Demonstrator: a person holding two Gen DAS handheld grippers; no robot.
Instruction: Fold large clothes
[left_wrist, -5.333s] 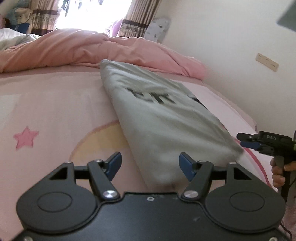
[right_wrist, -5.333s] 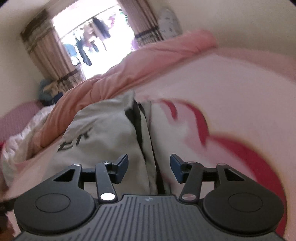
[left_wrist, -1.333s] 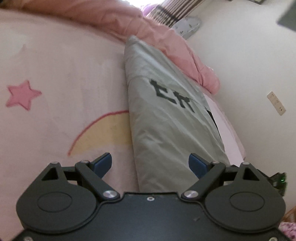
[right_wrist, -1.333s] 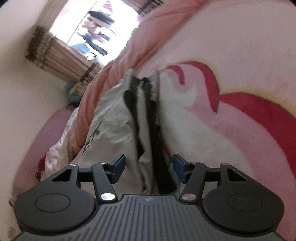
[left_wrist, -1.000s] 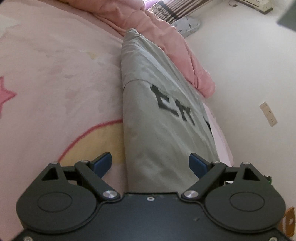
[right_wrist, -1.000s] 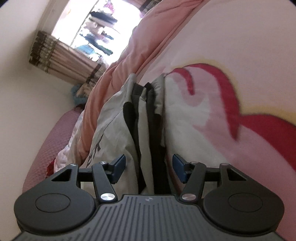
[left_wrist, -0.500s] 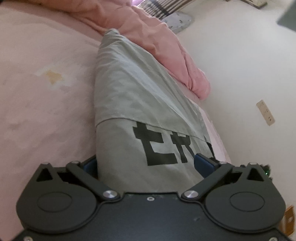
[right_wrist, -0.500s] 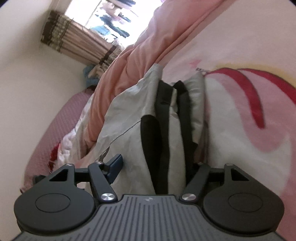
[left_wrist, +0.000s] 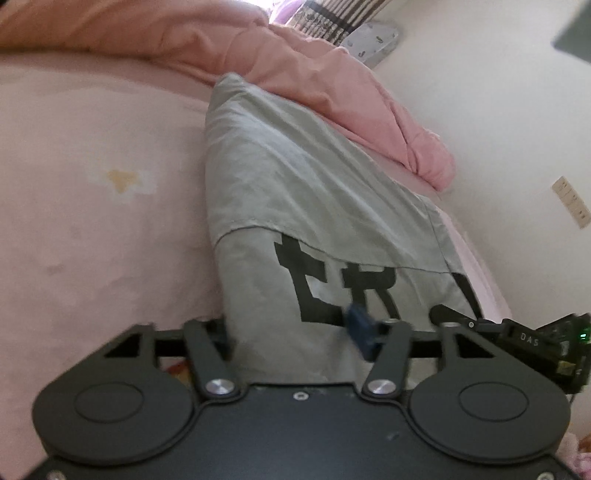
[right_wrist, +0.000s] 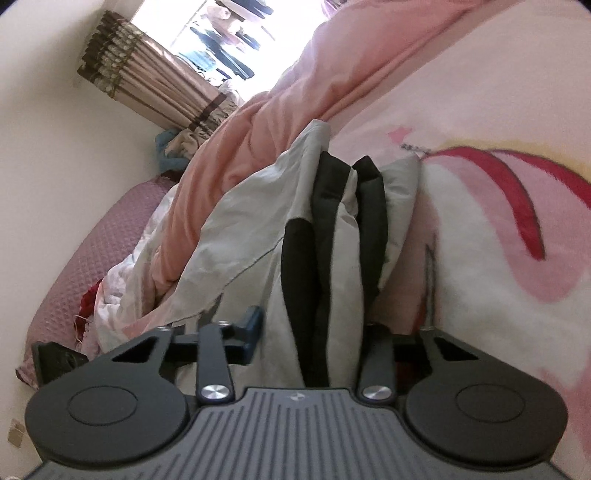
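A grey shirt (left_wrist: 295, 206) with black letters lies folded lengthwise on the pink bed sheet (left_wrist: 92, 206). My left gripper (left_wrist: 291, 332) has the shirt's near edge between its fingers; the jaws are closing, with cloth still filling a wide gap. In the right wrist view the same shirt (right_wrist: 325, 266) shows grey folds and black trim. My right gripper (right_wrist: 314, 332) straddles this bunched edge, and its right fingertip is hidden under the cloth. The right gripper (left_wrist: 535, 339) also shows at the right edge of the left wrist view.
A rumpled pink duvet (left_wrist: 295, 70) lies along the far side of the bed. A white wall (left_wrist: 498, 110) with a socket plate runs on the right. Curtains (right_wrist: 147, 85) and a bright window stand beyond; a mauve quilted cover (right_wrist: 85, 251) lies left.
Both grippers moved forward onto the shirt's near edge, so cloth now lies between their fingers. The left gripper's right finger has swung inward; the right gripper's jaws have narrowed slightly.
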